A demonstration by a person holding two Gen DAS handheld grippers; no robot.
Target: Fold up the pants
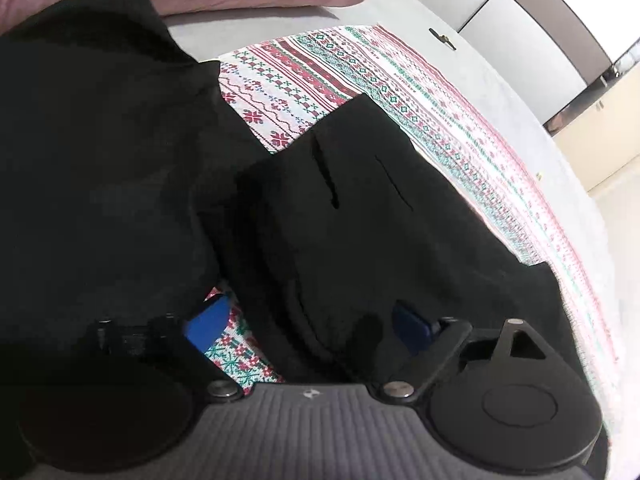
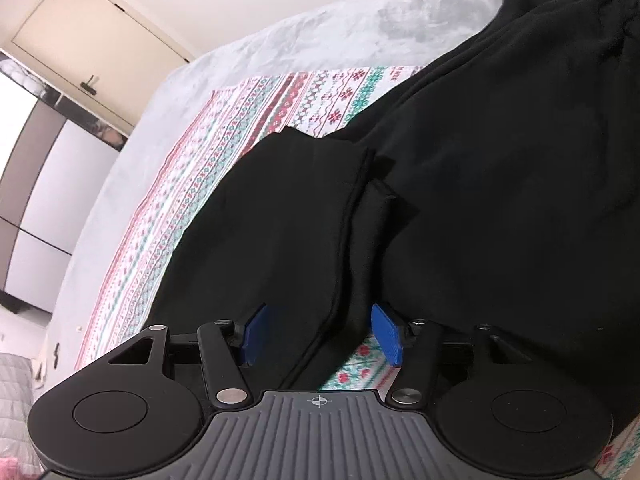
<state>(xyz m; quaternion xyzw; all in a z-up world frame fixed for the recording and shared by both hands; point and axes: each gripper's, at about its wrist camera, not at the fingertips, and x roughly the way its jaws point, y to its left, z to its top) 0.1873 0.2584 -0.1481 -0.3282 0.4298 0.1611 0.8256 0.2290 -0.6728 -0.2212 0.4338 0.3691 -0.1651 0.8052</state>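
straddling black pants [image 2: 460,184] edges, left gripper [image 1: 310,326] and right gripper [image 2: 320,330] fingers spread apart.

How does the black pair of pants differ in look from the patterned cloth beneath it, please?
The black pair of pants is plain, thick and rumpled into folds; the patterned cloth carries red-and-green knit-style bands on white and lies flat. The pants lie on top, the cloth underneath. Both rest on the grey bed cover.

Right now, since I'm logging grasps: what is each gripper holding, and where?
Neither has closed: left gripper and right gripper both stand open astride edges of the black pants.
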